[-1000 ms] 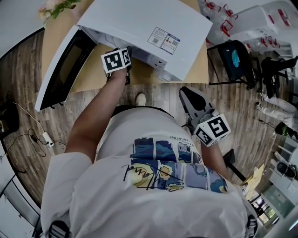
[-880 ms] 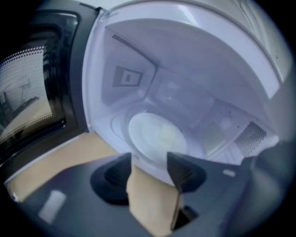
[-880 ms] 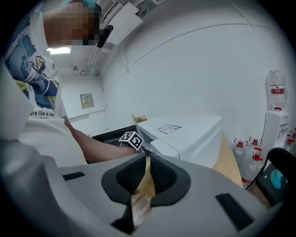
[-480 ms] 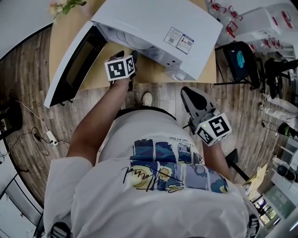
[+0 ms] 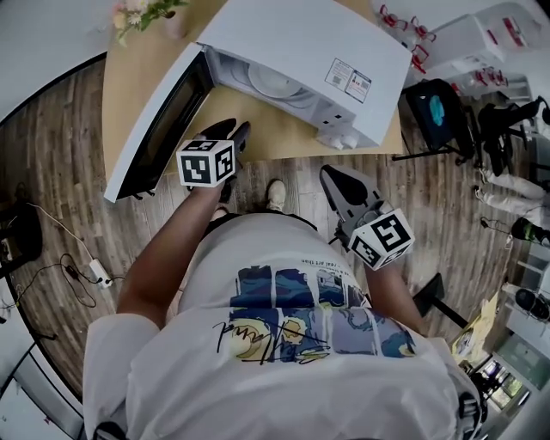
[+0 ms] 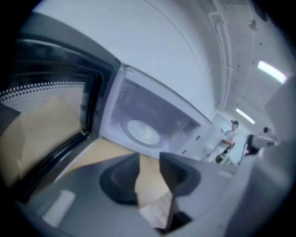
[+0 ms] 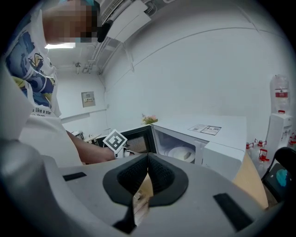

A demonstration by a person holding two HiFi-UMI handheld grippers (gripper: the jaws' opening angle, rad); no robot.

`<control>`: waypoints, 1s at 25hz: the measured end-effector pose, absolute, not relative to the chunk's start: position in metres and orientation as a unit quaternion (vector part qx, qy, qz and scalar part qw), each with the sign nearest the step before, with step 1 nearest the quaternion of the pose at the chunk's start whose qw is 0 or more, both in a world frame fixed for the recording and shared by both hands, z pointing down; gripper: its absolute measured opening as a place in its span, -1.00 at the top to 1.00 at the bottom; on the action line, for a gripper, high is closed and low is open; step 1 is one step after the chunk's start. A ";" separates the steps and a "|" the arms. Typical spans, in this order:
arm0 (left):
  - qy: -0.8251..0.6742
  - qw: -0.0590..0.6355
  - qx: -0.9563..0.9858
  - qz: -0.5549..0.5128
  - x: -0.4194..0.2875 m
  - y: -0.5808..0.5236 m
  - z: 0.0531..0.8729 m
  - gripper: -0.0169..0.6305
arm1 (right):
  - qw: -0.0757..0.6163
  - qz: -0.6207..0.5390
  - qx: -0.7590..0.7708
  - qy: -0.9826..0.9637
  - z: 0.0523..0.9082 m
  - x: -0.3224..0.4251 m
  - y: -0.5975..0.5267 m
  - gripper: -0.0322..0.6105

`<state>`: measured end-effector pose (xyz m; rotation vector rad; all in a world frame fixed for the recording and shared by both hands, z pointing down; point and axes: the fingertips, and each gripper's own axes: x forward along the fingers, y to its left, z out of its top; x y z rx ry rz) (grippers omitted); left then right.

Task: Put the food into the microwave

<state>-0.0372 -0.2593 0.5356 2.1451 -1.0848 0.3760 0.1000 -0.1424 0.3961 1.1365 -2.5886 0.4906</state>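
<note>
The white microwave (image 5: 301,43) stands on a wooden table (image 5: 129,77) with its door (image 5: 159,120) swung open to the left. A white plate (image 5: 273,83) lies inside the cavity; what is on the plate (image 6: 143,132) I cannot tell. My left gripper (image 5: 230,131) hovers at the table's front edge, in front of the open cavity. Its jaws have just been closing, a gap still shows between them, and nothing is in it (image 6: 150,178). My right gripper (image 5: 331,176) is held lower right of the microwave, off the table, shut and empty (image 7: 148,159).
A flower bunch (image 5: 142,13) sits at the table's far left corner. A dark chair (image 5: 434,112) stands to the right of the table. Cables and a power strip (image 5: 82,266) lie on the wooden floor at the left. The person's shoe (image 5: 275,193) shows below the table edge.
The left gripper has drawn back from the microwave's mouth to the table's front edge, and its jaws have narrowed. The right gripper has shifted slightly left, still shut.
</note>
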 end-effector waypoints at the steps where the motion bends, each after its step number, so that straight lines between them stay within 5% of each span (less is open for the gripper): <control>1: -0.407 0.343 0.835 0.143 -0.041 -0.252 0.530 0.58 | 0.135 0.169 0.395 -0.893 0.395 0.094 -0.140 0.88; 6: -0.347 0.324 0.871 0.126 -0.058 -0.219 0.502 0.91 | 0.134 0.168 0.409 -0.887 0.395 0.069 -0.124 0.88; 25: -0.208 0.245 0.941 0.105 -0.117 -0.108 0.427 0.92 | 0.139 0.171 0.454 -0.863 0.404 -0.011 -0.050 0.88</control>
